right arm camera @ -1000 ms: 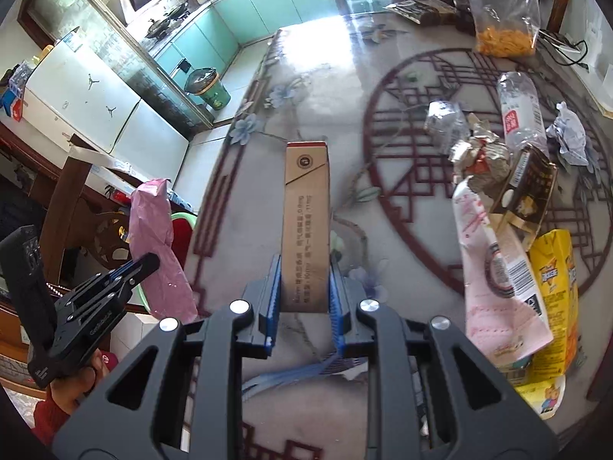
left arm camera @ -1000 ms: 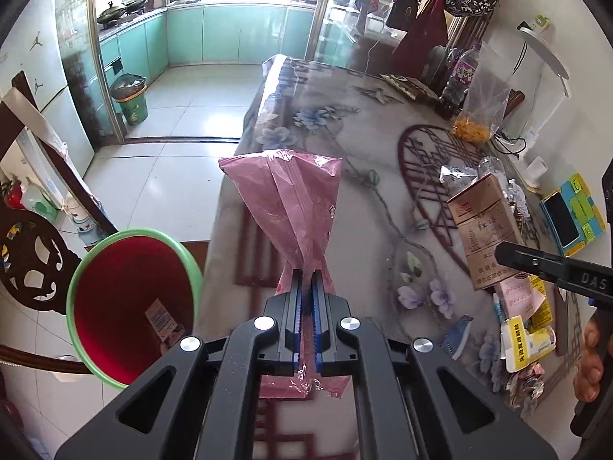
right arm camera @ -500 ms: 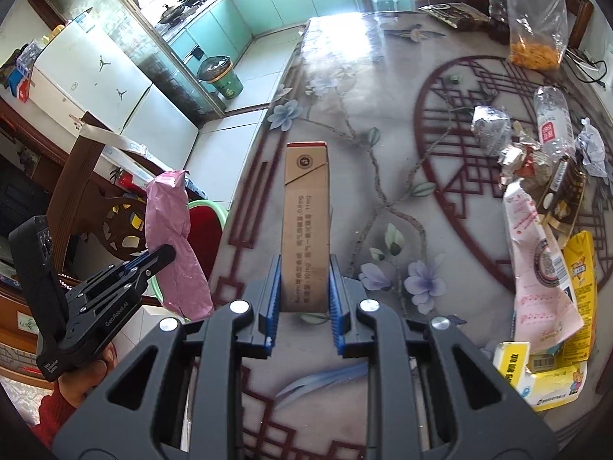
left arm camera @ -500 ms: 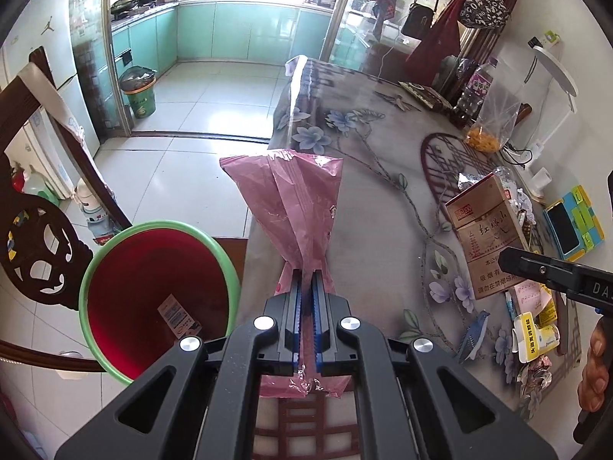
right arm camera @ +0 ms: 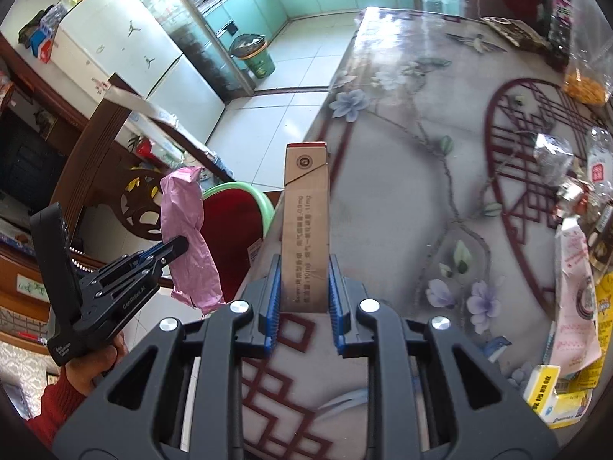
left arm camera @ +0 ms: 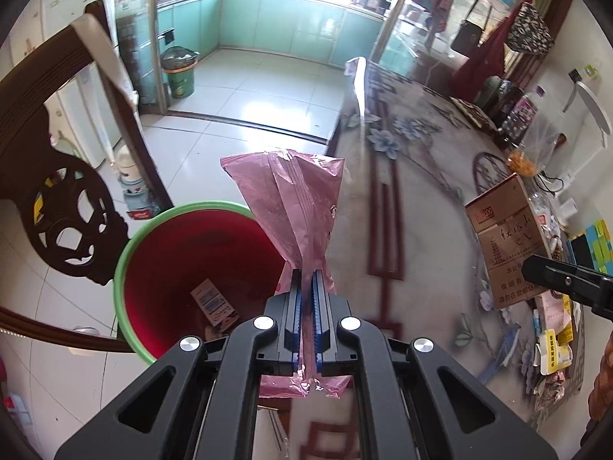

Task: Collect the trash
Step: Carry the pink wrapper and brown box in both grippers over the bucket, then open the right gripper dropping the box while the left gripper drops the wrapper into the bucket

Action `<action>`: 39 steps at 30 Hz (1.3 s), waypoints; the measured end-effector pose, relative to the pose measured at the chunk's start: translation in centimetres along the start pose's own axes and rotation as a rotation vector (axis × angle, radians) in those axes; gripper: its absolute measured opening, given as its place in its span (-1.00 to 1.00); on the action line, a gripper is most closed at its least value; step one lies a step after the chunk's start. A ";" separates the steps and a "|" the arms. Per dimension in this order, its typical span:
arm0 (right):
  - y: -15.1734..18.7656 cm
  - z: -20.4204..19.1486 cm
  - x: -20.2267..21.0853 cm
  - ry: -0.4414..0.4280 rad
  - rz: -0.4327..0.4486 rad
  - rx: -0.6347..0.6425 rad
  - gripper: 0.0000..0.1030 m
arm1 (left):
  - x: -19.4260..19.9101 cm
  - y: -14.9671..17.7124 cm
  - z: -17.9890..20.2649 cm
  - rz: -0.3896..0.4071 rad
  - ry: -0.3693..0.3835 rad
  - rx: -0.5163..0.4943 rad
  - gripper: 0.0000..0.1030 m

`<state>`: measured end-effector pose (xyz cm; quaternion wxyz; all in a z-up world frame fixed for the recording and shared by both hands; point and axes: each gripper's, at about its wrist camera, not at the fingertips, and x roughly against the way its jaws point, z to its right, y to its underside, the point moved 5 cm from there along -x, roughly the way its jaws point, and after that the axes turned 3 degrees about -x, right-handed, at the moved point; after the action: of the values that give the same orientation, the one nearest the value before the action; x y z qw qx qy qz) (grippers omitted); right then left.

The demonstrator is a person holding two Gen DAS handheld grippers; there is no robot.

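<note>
Both grippers loaded beside the red bin

The left gripper pinches one pink wrapper over the bin's rim for dropping; the right gripper clamps one brown carton above the table edge just beside the bin. Bins here: one, holding at least one label scrap.

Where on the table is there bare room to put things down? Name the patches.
Bare: the table from its floor-side edge across the flower print to the round lattice motif, and the far end toward the kitchen. Crowded: the wall side, where the wrappers, yellow packets and snack bag pile up.
</note>
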<state>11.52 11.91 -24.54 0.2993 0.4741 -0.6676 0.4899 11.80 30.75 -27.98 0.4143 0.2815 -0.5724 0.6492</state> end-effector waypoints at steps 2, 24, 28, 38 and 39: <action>-0.3 -1.0 -0.6 -0.016 -0.013 0.017 -0.58 | -0.1 0.0 -1.2 -0.001 -0.018 0.024 -0.95; -2.0 -10.8 -6.3 -0.181 -0.132 0.154 -0.57 | 0.9 -0.2 -9.7 0.023 -0.145 0.163 -0.95; -1.7 -11.4 -6.6 -0.181 -0.136 0.166 -0.57 | 0.8 -0.1 -9.9 0.020 -0.144 0.168 -0.95; -1.7 -12.0 -7.5 -0.169 -0.142 0.183 -0.57 | 0.6 -0.2 -10.0 0.017 -0.134 0.165 -0.95; -1.7 -12.0 -7.5 -0.171 -0.142 0.185 -0.57 | 0.6 -0.2 -9.9 0.017 -0.135 0.163 -0.92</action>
<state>15.07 25.60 -26.29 0.2302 0.5857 -0.6074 0.4847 12.78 40.60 -29.21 0.3449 0.3526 -0.5465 0.6768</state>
